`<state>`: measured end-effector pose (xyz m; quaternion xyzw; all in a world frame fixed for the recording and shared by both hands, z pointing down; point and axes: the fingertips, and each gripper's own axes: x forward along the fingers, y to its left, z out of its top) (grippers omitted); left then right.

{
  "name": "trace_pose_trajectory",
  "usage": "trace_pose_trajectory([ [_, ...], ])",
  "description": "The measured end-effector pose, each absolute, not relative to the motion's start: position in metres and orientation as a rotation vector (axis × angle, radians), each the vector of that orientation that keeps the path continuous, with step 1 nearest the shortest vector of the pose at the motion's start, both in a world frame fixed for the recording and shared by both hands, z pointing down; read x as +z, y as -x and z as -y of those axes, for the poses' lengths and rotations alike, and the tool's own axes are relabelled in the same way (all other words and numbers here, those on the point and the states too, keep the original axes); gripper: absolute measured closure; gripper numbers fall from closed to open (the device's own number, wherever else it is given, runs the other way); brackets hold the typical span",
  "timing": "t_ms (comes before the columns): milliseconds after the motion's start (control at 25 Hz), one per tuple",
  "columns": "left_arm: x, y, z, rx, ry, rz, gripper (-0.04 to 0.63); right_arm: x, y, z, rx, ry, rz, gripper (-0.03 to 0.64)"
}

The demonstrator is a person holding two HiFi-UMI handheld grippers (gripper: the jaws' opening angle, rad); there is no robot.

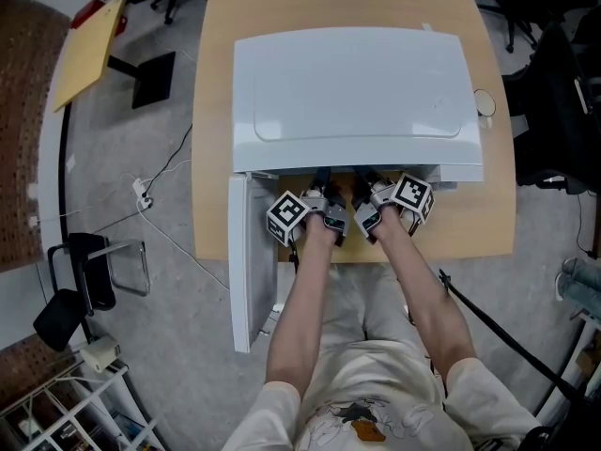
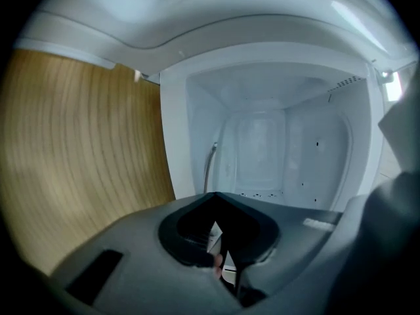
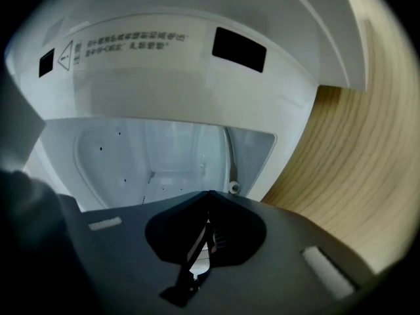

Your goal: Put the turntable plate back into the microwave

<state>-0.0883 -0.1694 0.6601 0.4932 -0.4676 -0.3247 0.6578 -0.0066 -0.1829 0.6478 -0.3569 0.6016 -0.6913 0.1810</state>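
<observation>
The white microwave (image 1: 352,92) stands on a wooden table (image 1: 488,224), its door (image 1: 252,261) swung open to the left. Both grippers reach into its opening side by side. My left gripper (image 1: 322,184) (image 2: 215,195) is shut, its jaws meeting at the tip, with nothing visible between them. My right gripper (image 1: 362,184) (image 3: 209,194) is shut as well, its jaws likewise meeting at the tip. The white cavity (image 2: 262,149) (image 3: 157,149) lies straight ahead in both gripper views. Its floor is hidden behind the jaws. No turntable plate shows in any view.
The open door juts past the table's front edge beside the person's left arm. On the floor at the left are a black chair (image 1: 84,271), a power strip with cables (image 1: 143,194) and a tan board (image 1: 89,50). A black rod (image 1: 498,336) slants at the right.
</observation>
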Motion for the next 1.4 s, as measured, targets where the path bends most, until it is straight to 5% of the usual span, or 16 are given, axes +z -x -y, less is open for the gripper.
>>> trace_pose_trajectory([
  [440, 0.633, 0.066, 0.15, -0.598, -1.245, 1.068, 0.601, 0.621, 0.0, 0.165, -1.911, 1.006, -1.806, 0.609],
  [920, 0.544, 0.033, 0.092, 0.135, -1.923, 1.334, 0.597, 0.557, -0.019, 0.103, -1.491, 1.181, -2.565, 0.609],
  [1400, 0.538, 0.03, 0.034, 0.273, -1.945, 1.339, 0.597, 0.554, -0.007, 0.045, -1.171, 1.365, -2.996, 0.609],
])
